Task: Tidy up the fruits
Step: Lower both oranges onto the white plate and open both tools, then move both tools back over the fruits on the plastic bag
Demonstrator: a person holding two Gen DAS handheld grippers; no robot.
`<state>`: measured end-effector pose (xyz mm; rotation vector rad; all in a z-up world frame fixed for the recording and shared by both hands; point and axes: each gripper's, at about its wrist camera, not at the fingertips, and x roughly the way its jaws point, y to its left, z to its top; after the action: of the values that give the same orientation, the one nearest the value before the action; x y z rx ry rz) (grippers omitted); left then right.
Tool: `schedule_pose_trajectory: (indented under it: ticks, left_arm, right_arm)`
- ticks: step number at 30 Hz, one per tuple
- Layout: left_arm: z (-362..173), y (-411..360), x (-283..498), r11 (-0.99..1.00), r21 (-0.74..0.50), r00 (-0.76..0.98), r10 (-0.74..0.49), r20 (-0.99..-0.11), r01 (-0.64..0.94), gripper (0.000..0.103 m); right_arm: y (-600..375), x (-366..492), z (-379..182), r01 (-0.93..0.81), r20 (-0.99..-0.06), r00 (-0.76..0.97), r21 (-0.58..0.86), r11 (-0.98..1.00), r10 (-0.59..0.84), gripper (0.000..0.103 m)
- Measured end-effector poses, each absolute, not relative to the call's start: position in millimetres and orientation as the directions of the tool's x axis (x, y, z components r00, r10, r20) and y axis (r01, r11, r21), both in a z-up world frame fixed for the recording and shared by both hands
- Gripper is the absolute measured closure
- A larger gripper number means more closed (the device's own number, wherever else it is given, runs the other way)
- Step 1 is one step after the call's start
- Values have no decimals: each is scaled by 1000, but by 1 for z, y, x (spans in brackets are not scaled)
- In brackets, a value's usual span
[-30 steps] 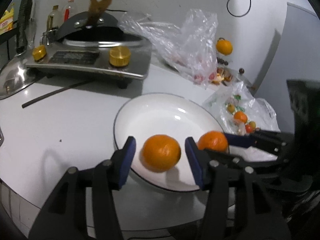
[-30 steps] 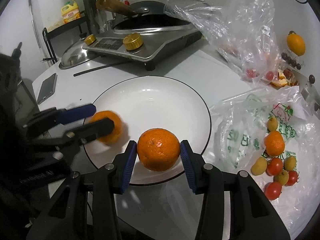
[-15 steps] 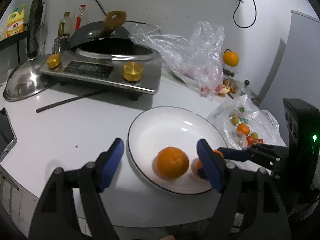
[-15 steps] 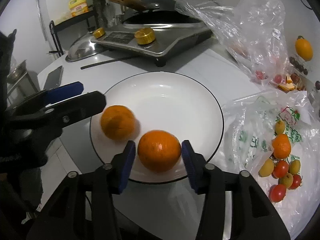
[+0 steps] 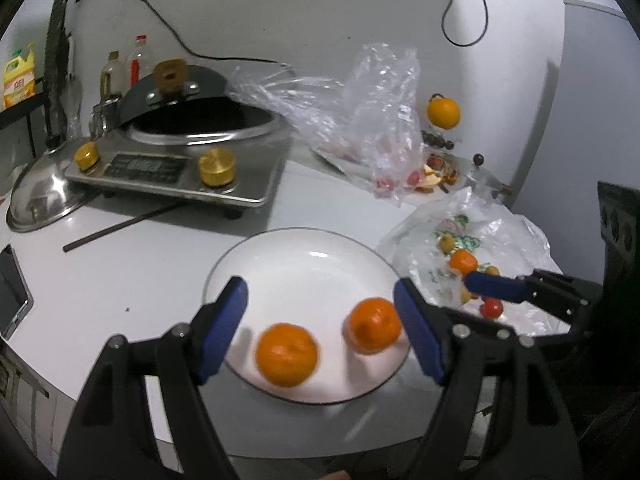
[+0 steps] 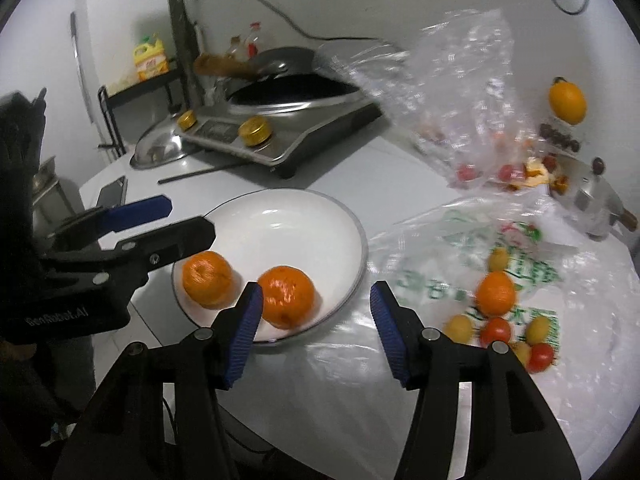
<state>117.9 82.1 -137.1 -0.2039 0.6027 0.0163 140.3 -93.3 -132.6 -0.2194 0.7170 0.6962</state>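
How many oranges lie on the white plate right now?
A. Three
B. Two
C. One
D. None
B: two oranges sit side by side on the near part of the plate, both free of the open left gripper and open right gripper; a third orange lies off the plate on the plastic bag.

Orange oranges (image 5: 287, 354) (image 5: 374, 325) on white plate (image 5: 296, 256), thin dark rim. Blue gripper pads (image 6: 248, 334), black frames. At 3 o'clock, clear bag (image 6: 520, 256) with green print; red tomatoes (image 6: 496, 330). Gold knobs (image 5: 216, 167), silver cooker (image 5: 256, 176).
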Motion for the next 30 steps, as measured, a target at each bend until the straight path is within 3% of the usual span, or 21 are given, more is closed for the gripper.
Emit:
schedule_pose_trajectory:
  ticks: [30]
  left_arm:
    - [-130,-23,144,993,-96,789,-109,-605,63,26]
  right_arm:
    - [-218,151,-125,-509,-615,655,72,858,440,44]
